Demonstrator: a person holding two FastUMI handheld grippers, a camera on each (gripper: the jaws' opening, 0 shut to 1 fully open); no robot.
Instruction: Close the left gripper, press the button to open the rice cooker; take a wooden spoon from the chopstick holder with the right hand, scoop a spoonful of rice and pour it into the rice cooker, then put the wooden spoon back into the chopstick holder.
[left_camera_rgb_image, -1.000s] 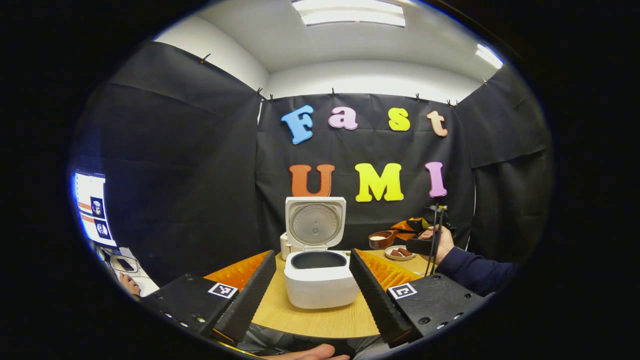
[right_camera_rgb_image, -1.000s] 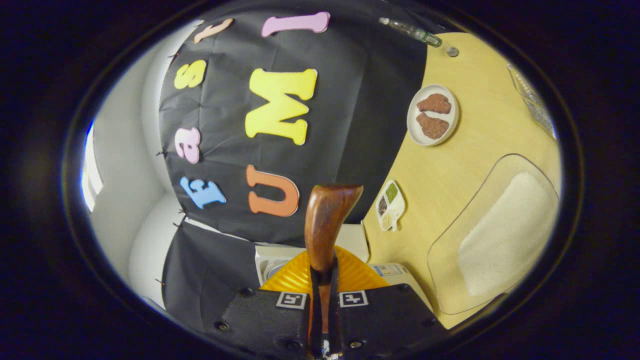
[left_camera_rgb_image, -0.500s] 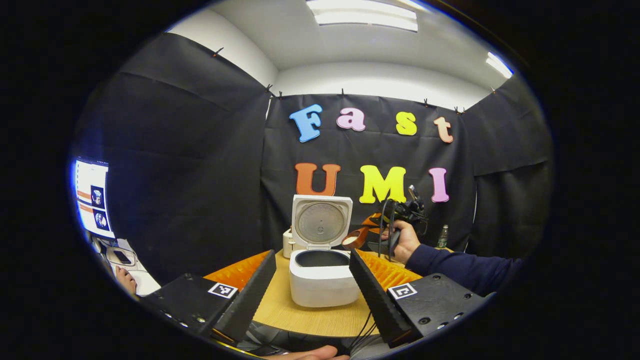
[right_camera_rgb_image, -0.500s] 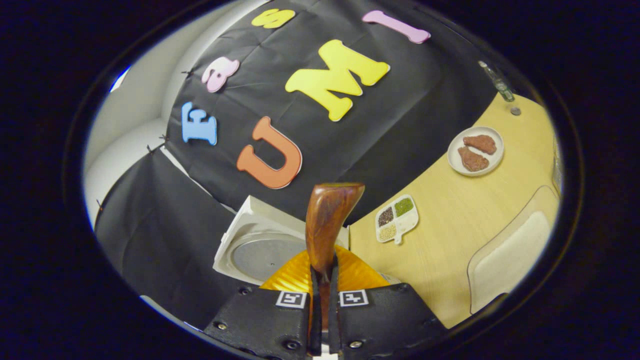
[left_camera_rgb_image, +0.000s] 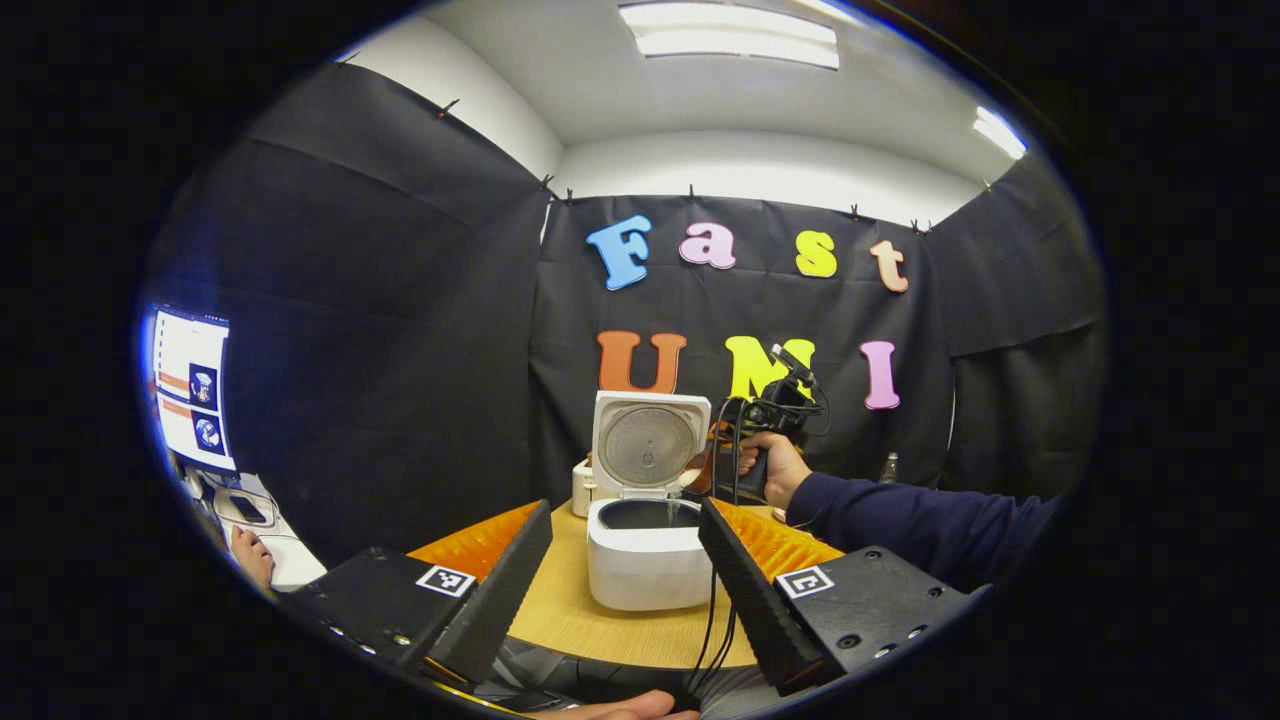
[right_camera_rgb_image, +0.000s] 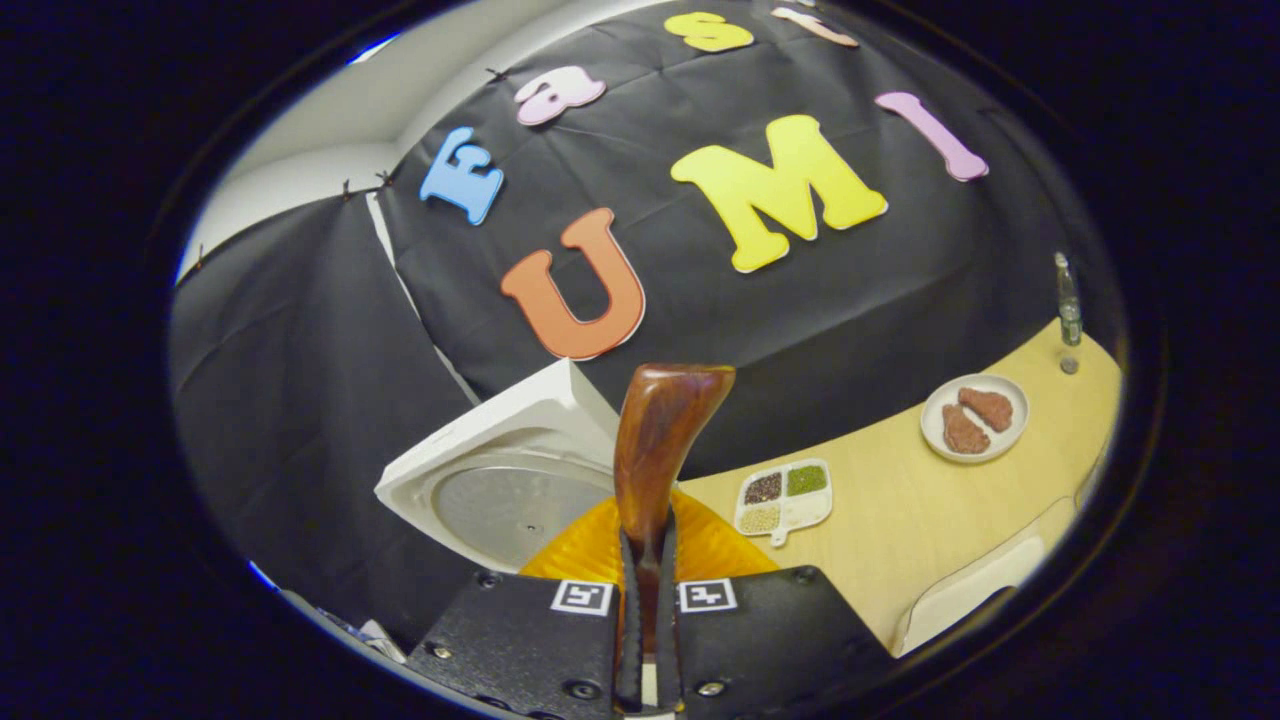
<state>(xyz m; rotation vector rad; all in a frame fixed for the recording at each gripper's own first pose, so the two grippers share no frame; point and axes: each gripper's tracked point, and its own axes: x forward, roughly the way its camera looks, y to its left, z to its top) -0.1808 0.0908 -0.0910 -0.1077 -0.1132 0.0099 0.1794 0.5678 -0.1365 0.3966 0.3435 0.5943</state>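
Rice cooker (left_camera_rgb_image: 648, 550) is taken as the landmark: its lid (left_camera_rgb_image: 650, 446) stands raised behind the open pot, so filling is unobstructed. The wooden spoon (right_camera_rgb_image: 660, 440) is clamped by its handle between the closed fingers of the right gripper (right_camera_rgb_image: 645, 640) and is held just above the cooker's right rim, judged tilted for pouring. The left gripper (left_camera_rgb_image: 625, 560) is held wide apart, well in front of the cooker, empty.

Gripper (right_camera_rgb_image: 644, 610) clamping wooden spoon (right_camera_rgb_image: 660, 440), open rice cooker (right_camera_rgb_image: 500, 480) beyond
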